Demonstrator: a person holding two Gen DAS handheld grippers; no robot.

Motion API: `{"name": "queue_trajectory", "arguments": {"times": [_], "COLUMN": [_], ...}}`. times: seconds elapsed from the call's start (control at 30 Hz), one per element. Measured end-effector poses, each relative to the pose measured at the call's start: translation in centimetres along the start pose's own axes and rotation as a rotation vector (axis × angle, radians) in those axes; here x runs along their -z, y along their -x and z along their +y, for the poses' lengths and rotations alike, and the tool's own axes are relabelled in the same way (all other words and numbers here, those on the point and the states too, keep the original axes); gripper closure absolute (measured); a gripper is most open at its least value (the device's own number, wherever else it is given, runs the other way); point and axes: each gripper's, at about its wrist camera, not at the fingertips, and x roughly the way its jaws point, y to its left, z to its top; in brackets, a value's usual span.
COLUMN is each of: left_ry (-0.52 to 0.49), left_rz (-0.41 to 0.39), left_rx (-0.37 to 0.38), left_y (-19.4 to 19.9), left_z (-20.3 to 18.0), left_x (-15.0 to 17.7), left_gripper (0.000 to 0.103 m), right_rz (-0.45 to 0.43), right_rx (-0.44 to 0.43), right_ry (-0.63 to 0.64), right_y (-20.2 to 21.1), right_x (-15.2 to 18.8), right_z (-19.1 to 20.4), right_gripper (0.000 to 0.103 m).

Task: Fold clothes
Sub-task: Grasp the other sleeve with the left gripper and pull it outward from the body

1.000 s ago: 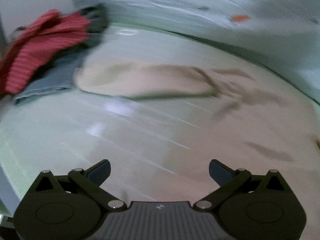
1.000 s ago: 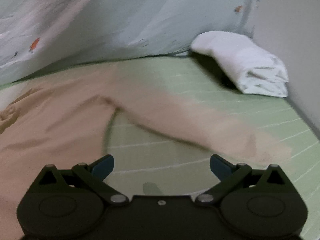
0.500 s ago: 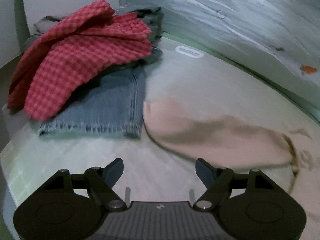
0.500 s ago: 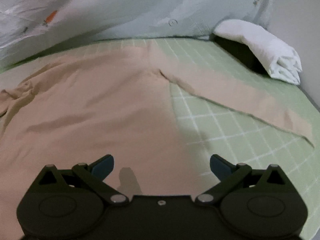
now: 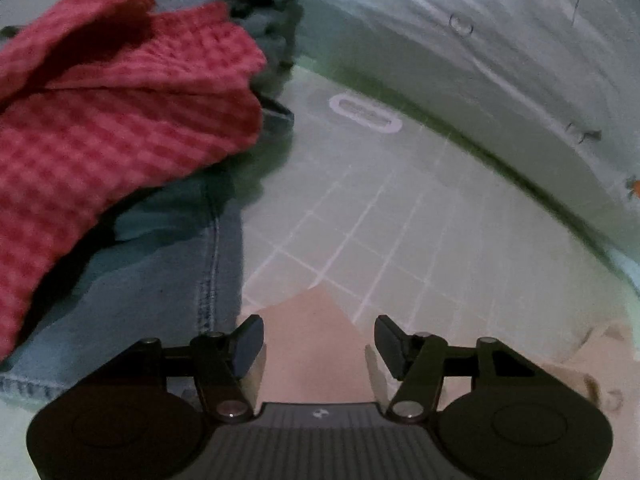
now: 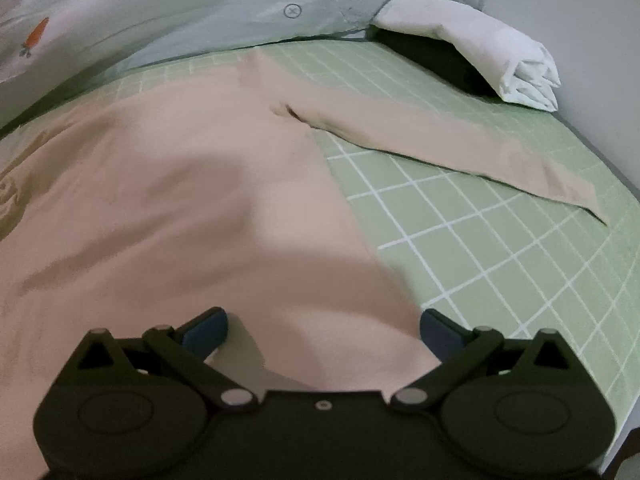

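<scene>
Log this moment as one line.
left gripper: closing around beige long-sleeved shirt's cuff | right gripper: open over shirt body

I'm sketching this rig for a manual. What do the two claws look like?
Both look alike: the left claw and right claw are matte black, with two round housings, scissor-like linkage arms on silver pivot pins, and dark blue finger pads. The left one's centre plate is ribbed grey with a small white mark.

Dim green-checked bed [image 6: 500,240], pale wall [image 6: 580,8]
</scene>
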Motion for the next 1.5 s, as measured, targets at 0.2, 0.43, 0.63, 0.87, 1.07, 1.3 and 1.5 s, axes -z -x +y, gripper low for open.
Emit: {"name": "queue_trajectory", "arguments": {"times": [0.2,0.43,0.63,0.87,1.07,1.3,1.5], "left_ry": [-0.027,-0.115,0.064,0.133,0.057,0.044,0.006], "left_rz": [-0.003,-0.090,-0.193,-0.310,-0.295,-0.191,-0.111], "left_rx": [-0.022,-0.098,0.013,0.133,0.165,0.169,0.171], "left_y": [-1.3,-1.1,4.0,12.1,15.1,15.0,14.4], "left_z": [-1.1,-2.3,0.4,3.1,3.6,4.7,4.4], "left_x": [1.1,2.3,2.7,7.2,12.9,16.6,18.4], "left_gripper": [0.039,0.095,0.096,0.096,0.096,0.095,0.093], "right_rz": [0.004,-0.010,-0.063,-0.115,-0.152,-0.189,-0.232], "right_rx": [0.006,-0.030,-0.054,-0.086,-0.088,-0.089,-0.089], "right_ry": [0.000,-0.029,-0.024,0.005,0.005,0.007,0.006], "right_y": [0.0,-0.2,0.0,0.3,0.4,0.5,0.7], "right_x": [-0.1,0.1,1.1,2.0,2.6,3.2,3.9], "right_z": [0.4,-0.4,-0.8,-1.1,-1.0,-1.0,-0.9], "right_gripper": [0.000,0.000,0.000,0.000,0.000,0.000,0.000]}}
